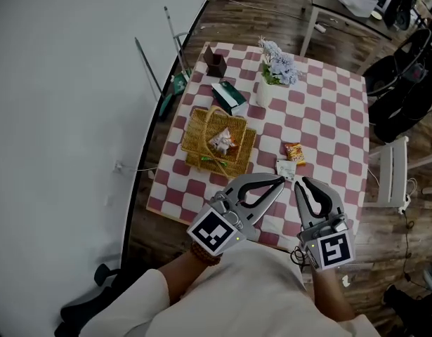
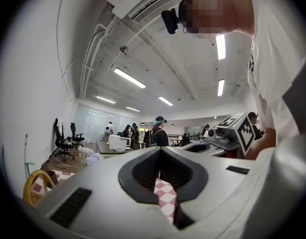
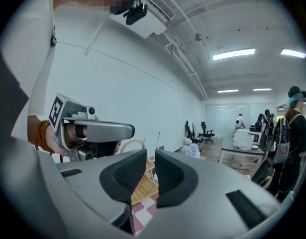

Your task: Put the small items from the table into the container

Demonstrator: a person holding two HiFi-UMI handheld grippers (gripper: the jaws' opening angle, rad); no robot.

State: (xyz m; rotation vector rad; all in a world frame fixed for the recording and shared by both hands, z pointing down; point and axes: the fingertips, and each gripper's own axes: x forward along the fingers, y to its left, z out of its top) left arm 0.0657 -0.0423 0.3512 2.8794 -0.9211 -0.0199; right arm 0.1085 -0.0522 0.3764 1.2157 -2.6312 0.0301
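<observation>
1. Reaching stage: an orange packet (image 1: 294, 152) and a white packet (image 1: 286, 167) lie on the table (image 1: 328, 125), right of the basket (image 1: 198, 135).
2. Left claw (image 1: 280, 180) pressed together, empty; right claw (image 1: 300, 182) slightly spread, empty, both near the white packet.
3. Next, likely: widen right claw, lower it, pinch that packet.

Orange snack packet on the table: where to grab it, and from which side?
Top-down, fingers across its narrow width, probably nearer the far end. The orange packet lies flat on the cloth, so no side offers a grip, and the white packet sits close at its near-left corner.
</observation>
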